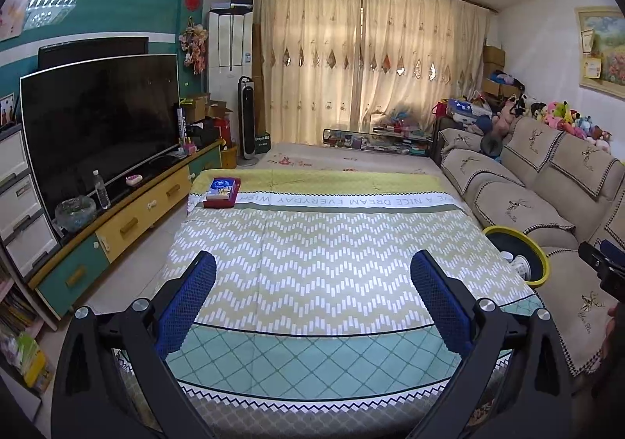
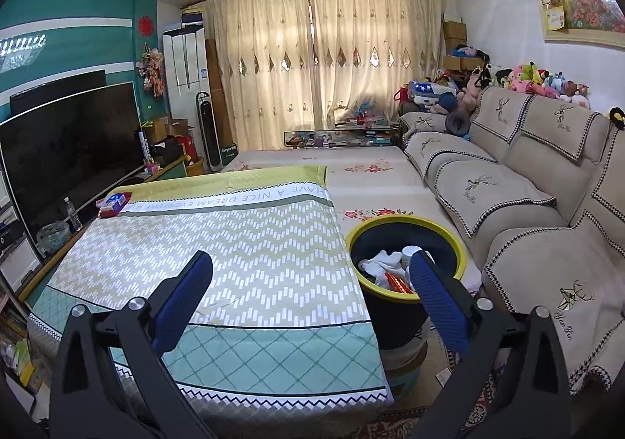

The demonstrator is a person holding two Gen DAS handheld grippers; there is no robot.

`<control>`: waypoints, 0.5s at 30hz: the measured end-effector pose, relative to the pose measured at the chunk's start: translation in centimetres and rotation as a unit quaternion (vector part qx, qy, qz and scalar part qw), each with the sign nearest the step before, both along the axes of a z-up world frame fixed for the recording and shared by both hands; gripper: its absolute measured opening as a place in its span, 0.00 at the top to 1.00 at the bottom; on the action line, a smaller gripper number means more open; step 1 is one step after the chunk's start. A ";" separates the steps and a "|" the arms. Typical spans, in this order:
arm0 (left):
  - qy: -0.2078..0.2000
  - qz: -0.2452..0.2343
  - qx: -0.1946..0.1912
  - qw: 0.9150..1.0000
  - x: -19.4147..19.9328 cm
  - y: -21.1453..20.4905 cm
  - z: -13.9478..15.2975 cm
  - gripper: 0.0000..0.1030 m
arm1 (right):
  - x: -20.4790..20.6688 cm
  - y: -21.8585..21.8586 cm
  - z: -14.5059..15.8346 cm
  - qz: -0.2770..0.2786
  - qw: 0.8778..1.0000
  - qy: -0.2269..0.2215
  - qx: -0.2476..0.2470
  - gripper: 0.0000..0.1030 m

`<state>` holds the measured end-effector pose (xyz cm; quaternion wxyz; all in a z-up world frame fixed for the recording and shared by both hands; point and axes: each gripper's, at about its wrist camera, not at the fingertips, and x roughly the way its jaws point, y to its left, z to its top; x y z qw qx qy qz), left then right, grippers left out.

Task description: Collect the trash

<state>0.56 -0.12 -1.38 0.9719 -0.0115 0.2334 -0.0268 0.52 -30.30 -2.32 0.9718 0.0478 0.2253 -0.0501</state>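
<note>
Both hand-held grippers, left (image 1: 312,298) & right (image 2: 312,294), gape wide w/ nothing held; trash sits in bin (image 2: 461,243) just ahead-right of the right one, so swinging wide risks tipping it.

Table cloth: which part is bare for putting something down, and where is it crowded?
The table cloth is bare from the near edge up to the red box at its far left corner. Crowded: the yellow-rimmed bin beside its right edge, holding trash. Both tongs, left and right, are open.
</note>
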 end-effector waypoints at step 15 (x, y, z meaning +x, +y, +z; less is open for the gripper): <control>0.009 -0.011 -0.008 1.000 0.4 -1.3 -0.2 0.05 | -0.2 -0.9 -0.1 -0.019 1.000 -0.008 0.008 0.07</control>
